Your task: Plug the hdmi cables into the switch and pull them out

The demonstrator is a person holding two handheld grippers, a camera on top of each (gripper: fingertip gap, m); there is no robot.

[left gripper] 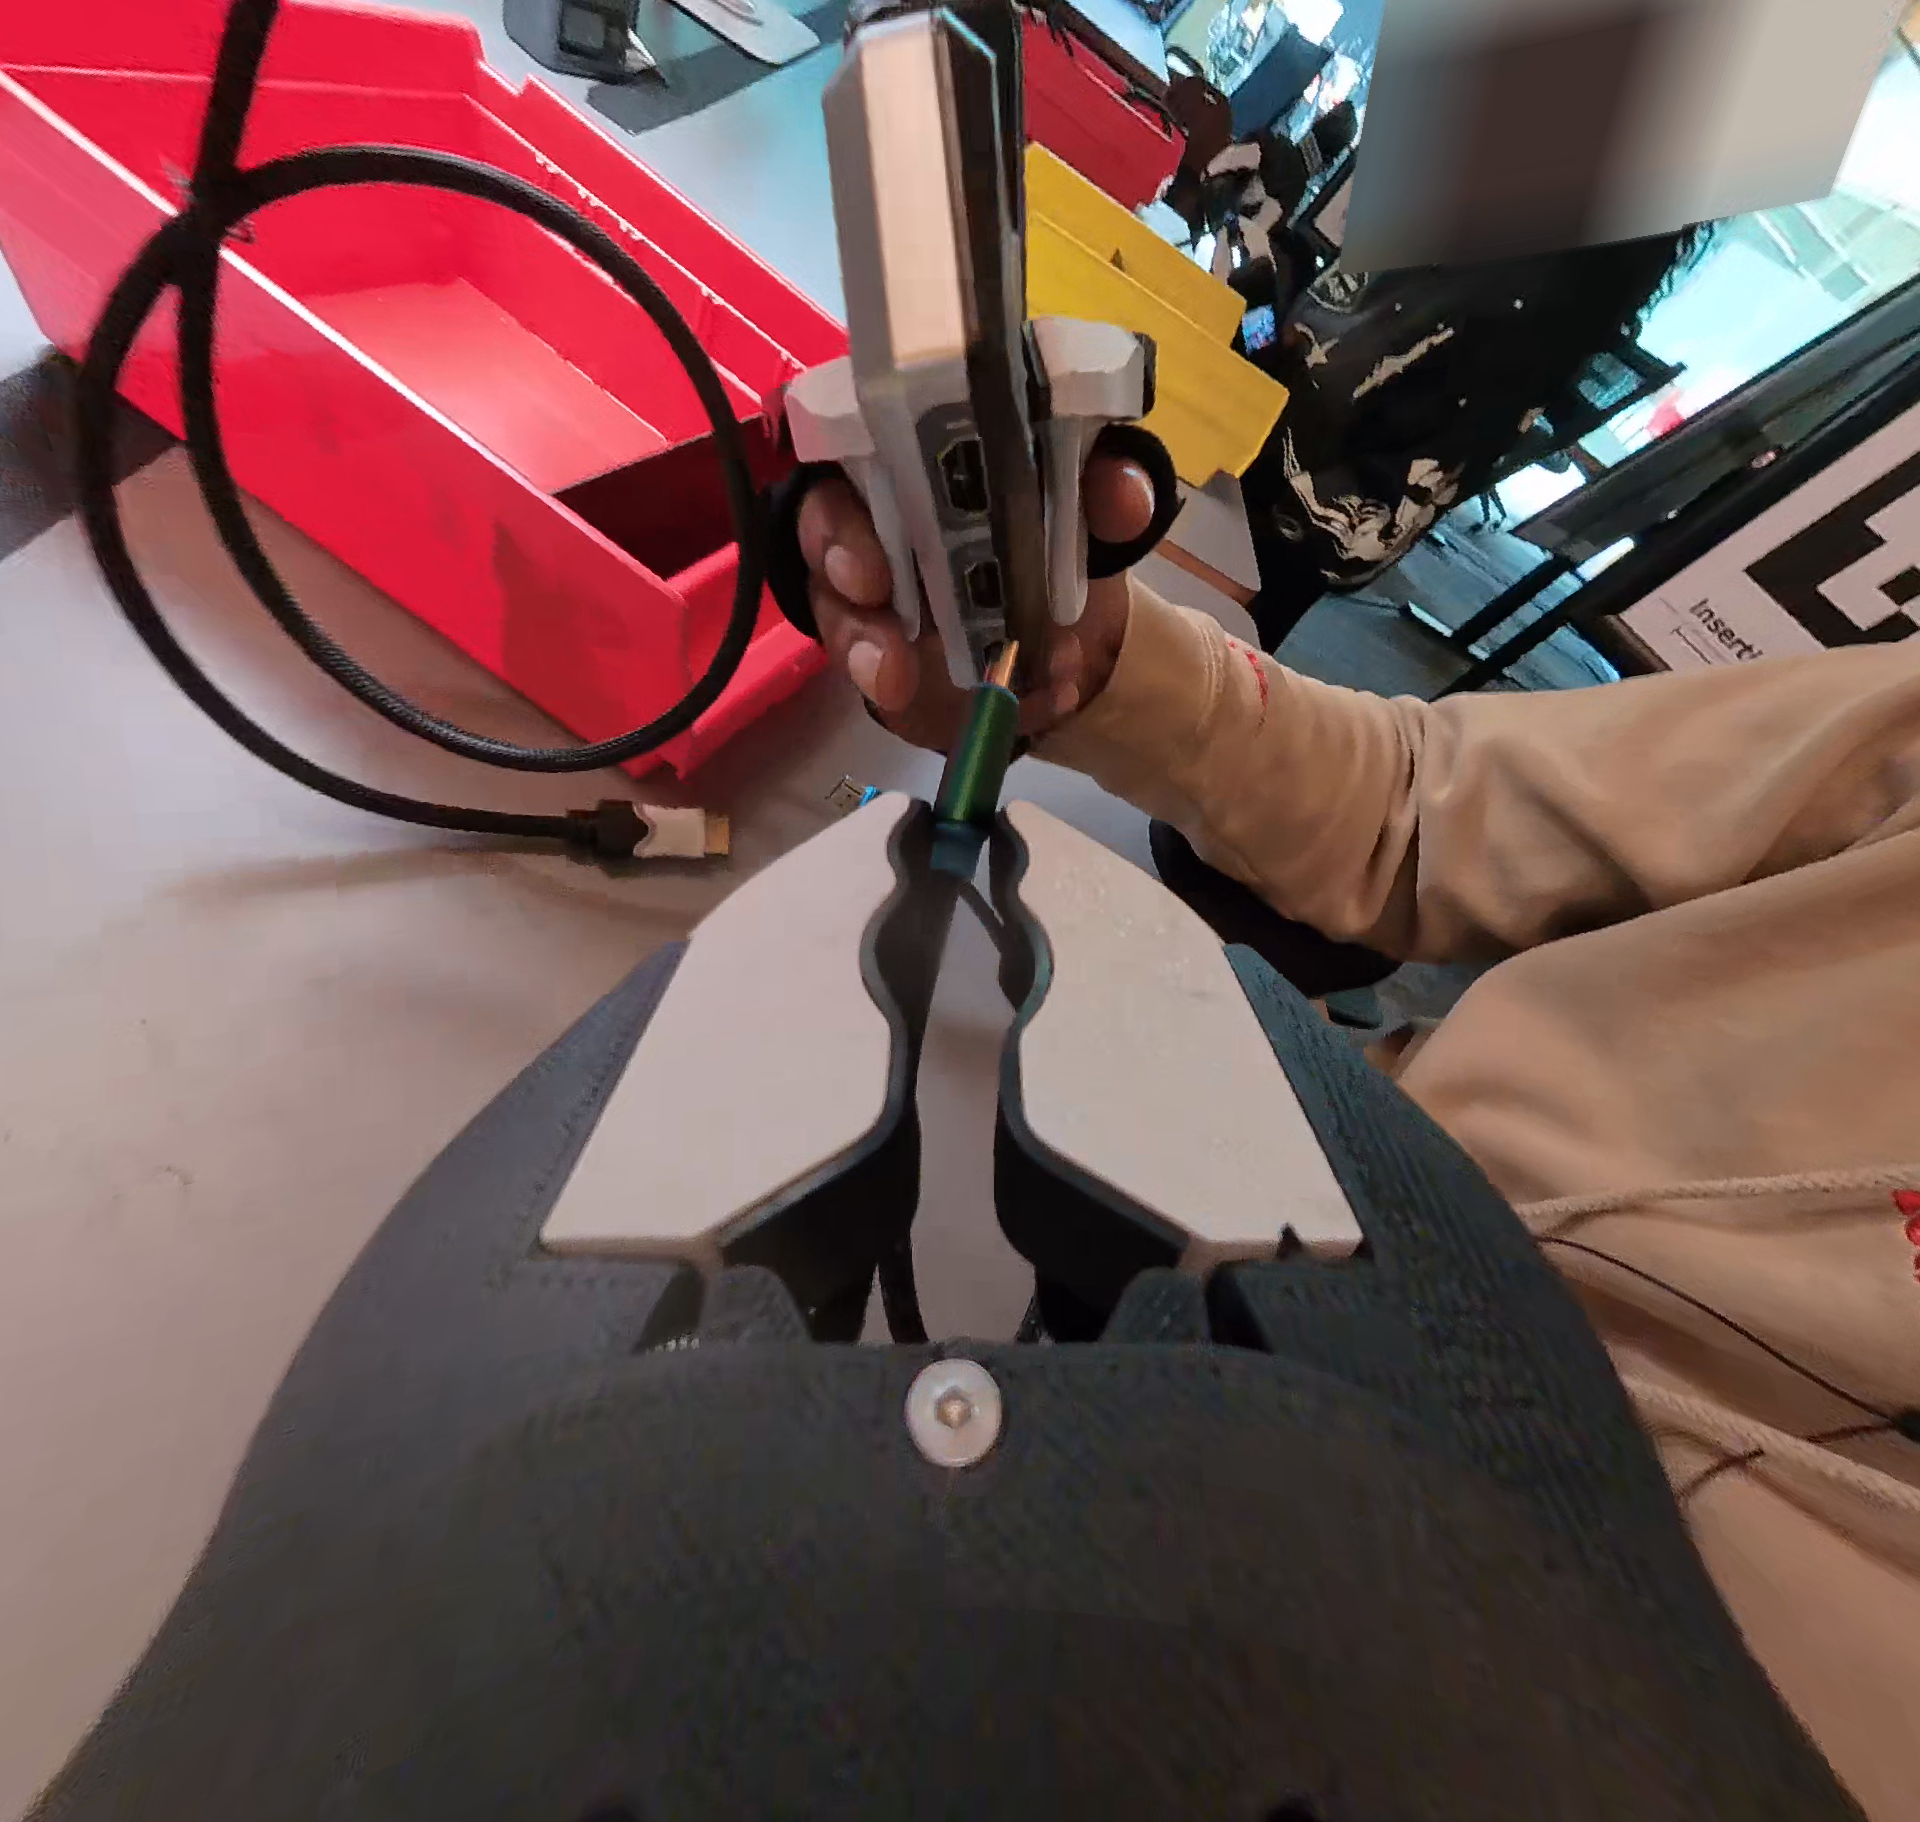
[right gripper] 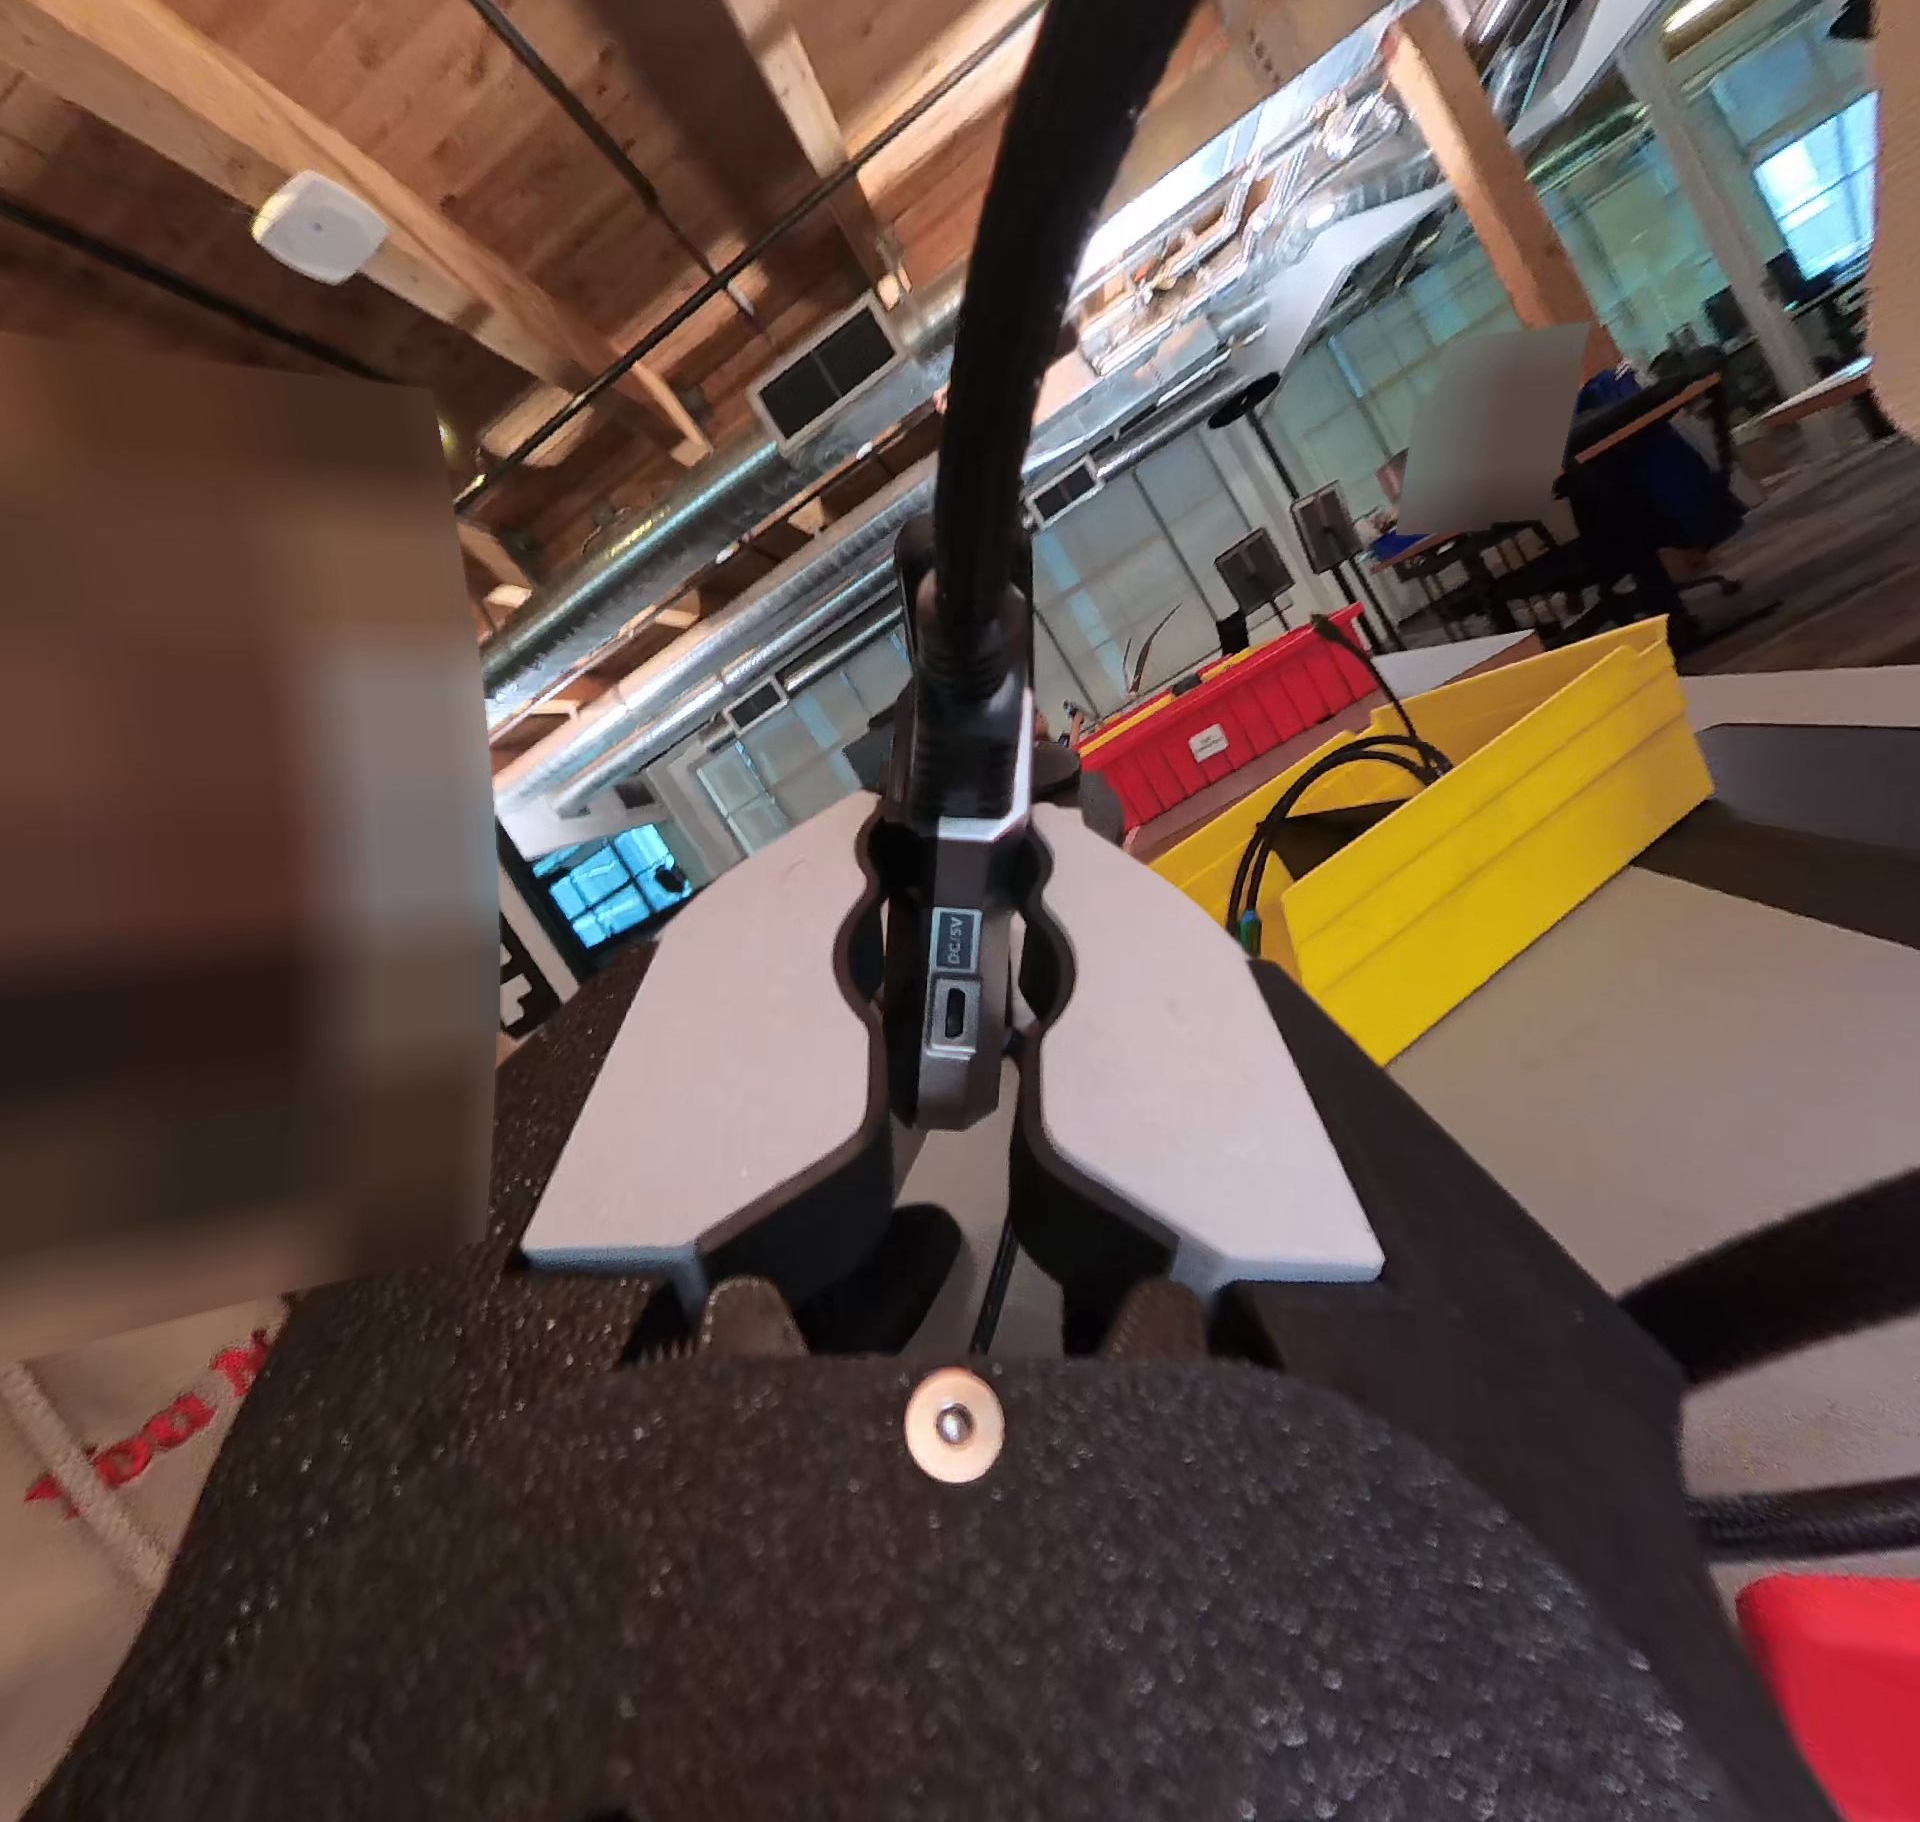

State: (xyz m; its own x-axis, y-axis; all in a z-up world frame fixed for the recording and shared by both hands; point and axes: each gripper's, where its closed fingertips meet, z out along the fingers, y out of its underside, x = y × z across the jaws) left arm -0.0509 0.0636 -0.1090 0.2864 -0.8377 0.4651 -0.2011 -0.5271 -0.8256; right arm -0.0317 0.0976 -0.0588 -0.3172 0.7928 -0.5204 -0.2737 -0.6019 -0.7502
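My left gripper (left gripper: 954,816) is shut on a green-sleeved cable plug (left gripper: 971,759). Its gold tip sits at the lowest port of the grey HDMI switch (left gripper: 920,245). My right gripper (right gripper: 954,827) is shut on the switch (right gripper: 954,1003), edge on, and also shows farther off in the left wrist view (left gripper: 971,390), with a hand behind it. A thick black braided cable (right gripper: 997,318) runs up out of the switch's far end. That cable's loop (left gripper: 416,463) lies over the red bin, and a silver-and-black HDMI plug (left gripper: 665,832) rests free on the table.
A red bin (left gripper: 436,390) stands on the grey table at the left, yellow bins (left gripper: 1143,297) behind the switch. In the right wrist view a yellow bin (right gripper: 1455,837) holds a thin black cable. A person's beige sleeve (left gripper: 1507,816) crosses the right side. Across from one pair of fingers to the other is roughly 6 cm.
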